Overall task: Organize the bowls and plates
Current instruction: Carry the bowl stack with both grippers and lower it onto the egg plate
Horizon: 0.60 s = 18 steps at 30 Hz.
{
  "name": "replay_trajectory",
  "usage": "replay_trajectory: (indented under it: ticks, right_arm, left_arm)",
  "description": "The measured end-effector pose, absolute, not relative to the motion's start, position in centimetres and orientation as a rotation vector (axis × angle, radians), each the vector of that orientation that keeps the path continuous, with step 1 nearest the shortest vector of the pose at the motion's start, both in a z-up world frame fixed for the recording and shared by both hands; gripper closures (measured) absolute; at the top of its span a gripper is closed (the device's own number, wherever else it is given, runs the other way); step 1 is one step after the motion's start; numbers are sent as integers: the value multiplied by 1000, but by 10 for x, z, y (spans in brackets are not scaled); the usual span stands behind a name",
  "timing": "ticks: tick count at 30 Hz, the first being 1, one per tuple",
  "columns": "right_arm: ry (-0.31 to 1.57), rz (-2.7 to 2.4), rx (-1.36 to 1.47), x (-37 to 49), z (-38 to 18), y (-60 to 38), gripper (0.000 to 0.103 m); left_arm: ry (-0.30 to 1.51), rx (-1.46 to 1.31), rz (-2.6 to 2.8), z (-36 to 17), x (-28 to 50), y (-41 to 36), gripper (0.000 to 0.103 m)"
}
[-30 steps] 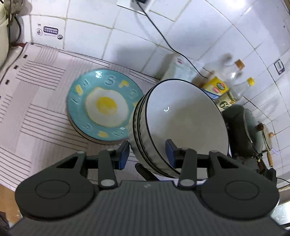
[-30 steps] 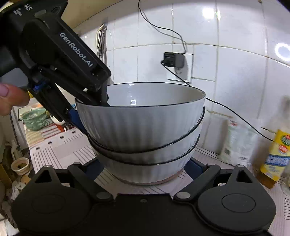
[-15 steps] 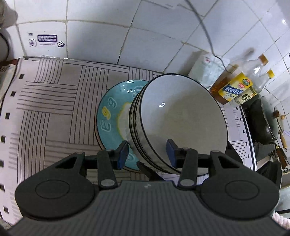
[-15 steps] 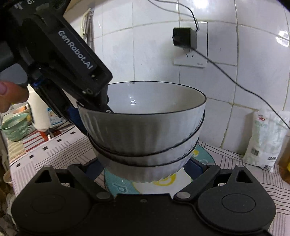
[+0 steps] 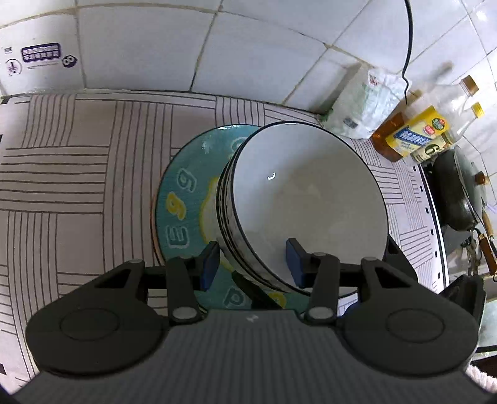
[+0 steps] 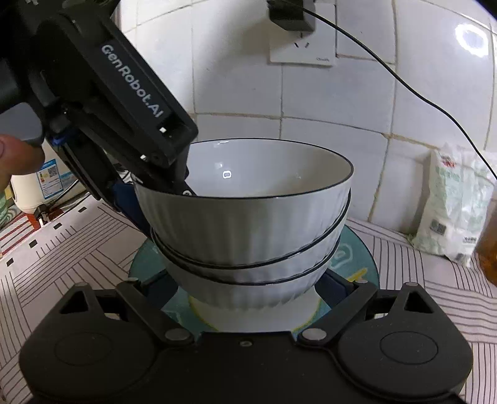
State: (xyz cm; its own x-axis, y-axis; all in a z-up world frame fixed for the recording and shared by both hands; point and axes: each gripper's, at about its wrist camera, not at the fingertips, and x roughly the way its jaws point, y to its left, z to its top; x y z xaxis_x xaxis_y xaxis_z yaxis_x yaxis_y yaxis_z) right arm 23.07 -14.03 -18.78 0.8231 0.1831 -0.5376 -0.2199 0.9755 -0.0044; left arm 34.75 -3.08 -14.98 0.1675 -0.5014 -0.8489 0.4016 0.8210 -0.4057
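A stack of three white ribbed bowls (image 5: 304,199) with dark rims hangs between both grippers. My left gripper (image 5: 252,262) is shut on the near rim, one blue pad outside the wall and one inside the top bowl. In the right wrist view it (image 6: 155,192) comes down from the upper left. My right gripper (image 6: 248,287) is shut on the bottom of the bowl stack (image 6: 248,236), a pad on each side. Directly below lies a teal plate (image 5: 183,199) with a fried-egg picture, whose rim (image 6: 357,258) shows around the stack. Whether the stack touches the plate I cannot tell.
A striped mat (image 5: 77,186) covers the counter against a tiled wall. At the right stand a white bag (image 5: 363,105), oil bottles (image 5: 413,133) and a dark lidded pan (image 5: 459,189). A plugged socket (image 6: 295,18) is on the wall. A person's finger (image 6: 15,155) shows at left.
Both grippers have carried the bowl stack sideways and down. The teal plate, earlier beside the stack, now lies under it and looks closer.
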Motion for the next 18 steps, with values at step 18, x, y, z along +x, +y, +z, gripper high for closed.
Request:
replay_trajectory:
  ticks: [18]
  right_arm:
    - [680, 138, -35, 248, -189, -125, 8]
  left_arm:
    - [1247, -182, -592, -166, 348, -24, 55]
